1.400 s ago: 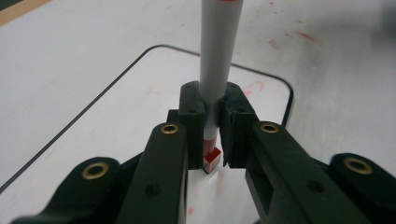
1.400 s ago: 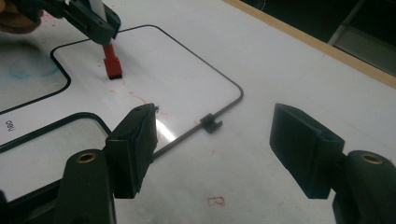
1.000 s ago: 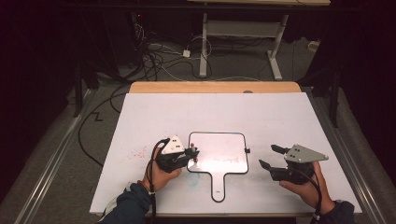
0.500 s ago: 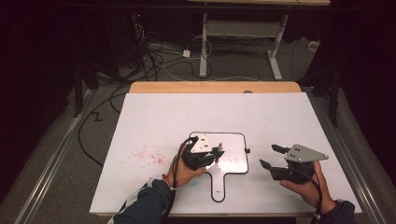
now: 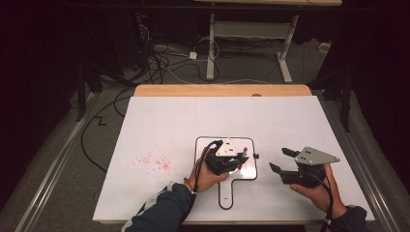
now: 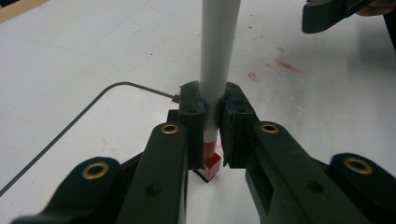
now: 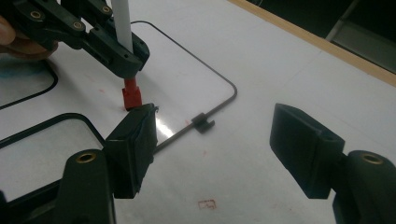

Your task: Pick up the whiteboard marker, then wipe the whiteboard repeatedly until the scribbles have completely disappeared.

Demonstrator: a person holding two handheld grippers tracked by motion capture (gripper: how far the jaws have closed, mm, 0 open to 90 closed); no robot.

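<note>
A: Item count, please.

B: Two claws, one per hand. One white stick (image 6: 218, 56) with a red block end (image 7: 131, 97). One white board (image 5: 227, 193), paddle-shaped with a thin black rim, lying on the white table (image 5: 159, 125). One small black clip (image 7: 203, 122) on that rim.

A: State of the left claw (image 6: 213, 128)?

B: Closed on the stick. Both jaws press the white shaft from either side, just above the red end. The stick stands upright between the jaws, and the red end meets the board directly below them.

A: State of the right claw (image 7: 219, 149)?

B: Wide apart, holding nothing. It sits over the table off the board's right side, well apart from the left claw. In its own view the clip lies on the surface ahead, between its jaws, and the stick stands beyond its left jaw.

A: Other marks on the table?

B: Scattered red specks to the left of the left claw (image 5: 155, 162). A small red outlined rectangle (image 7: 206, 204) near the right claw.

A: Any brand, label or legible writing?

B: None legible. The red rectangle is too small to read.
</note>
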